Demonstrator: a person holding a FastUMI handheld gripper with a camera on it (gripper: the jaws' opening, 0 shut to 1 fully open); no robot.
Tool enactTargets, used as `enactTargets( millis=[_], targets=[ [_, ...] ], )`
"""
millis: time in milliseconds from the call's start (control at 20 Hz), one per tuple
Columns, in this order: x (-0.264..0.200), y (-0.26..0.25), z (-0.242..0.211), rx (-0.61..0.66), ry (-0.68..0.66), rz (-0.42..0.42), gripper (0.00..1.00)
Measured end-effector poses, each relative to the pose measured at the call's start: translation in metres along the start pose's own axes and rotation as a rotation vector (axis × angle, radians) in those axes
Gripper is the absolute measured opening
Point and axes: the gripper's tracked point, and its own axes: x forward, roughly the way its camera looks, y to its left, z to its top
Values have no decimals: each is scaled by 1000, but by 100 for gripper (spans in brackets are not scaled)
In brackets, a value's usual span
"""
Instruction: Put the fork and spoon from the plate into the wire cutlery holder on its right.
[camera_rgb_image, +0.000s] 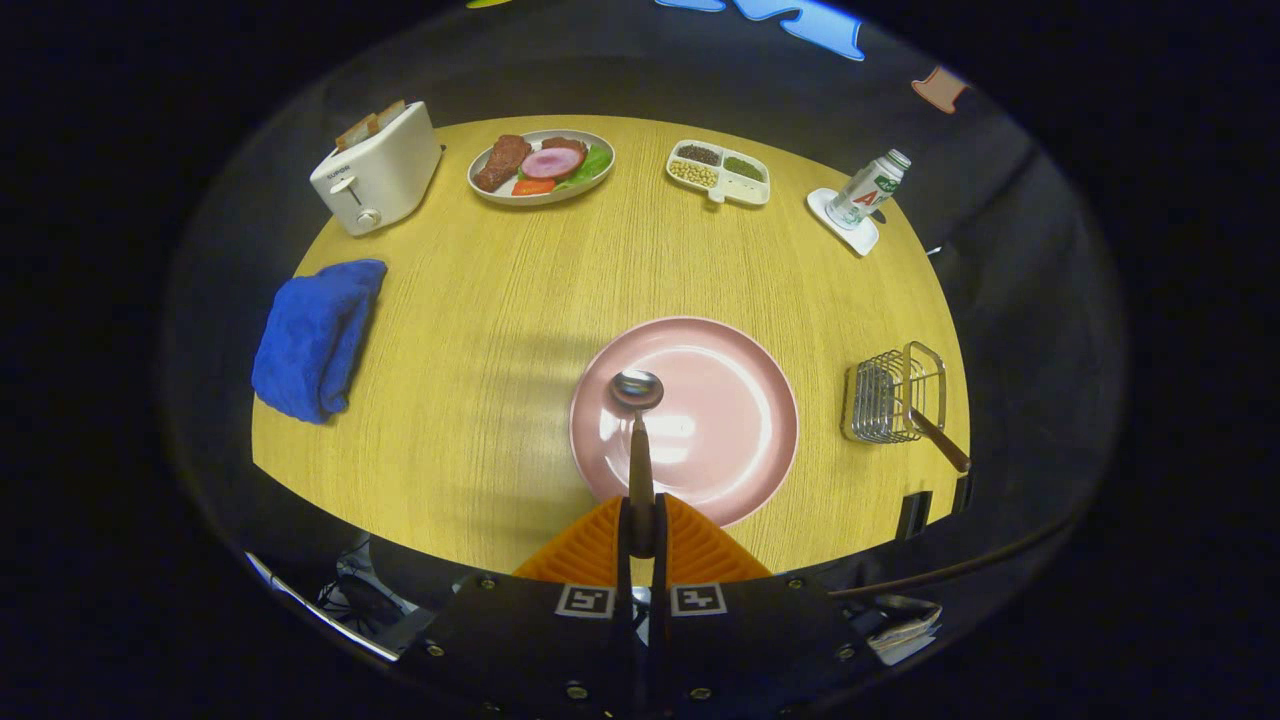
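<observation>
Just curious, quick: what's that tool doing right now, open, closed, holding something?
Tool: closed on the spoon handle, bowl held over the pink plate.

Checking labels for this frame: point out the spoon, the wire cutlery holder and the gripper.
spoon (637, 390): gripper view, on its bowl, above the pink plate.
wire cutlery holder (880, 402): gripper view, on its wire side wall.
gripper (640, 525): gripper view, midway between the fingertips, shut on the spoon handle.
</observation>
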Motion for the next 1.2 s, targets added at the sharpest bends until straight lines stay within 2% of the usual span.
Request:
enactTargets(
  millis=[400,700,1200],
  targets=[
    [-41,-38,35,31,-82,-76,6],
    [-68,-93,46,117,-126,-148,6],
    [-63,-206,31,301,-95,-242,6]
  ],
)
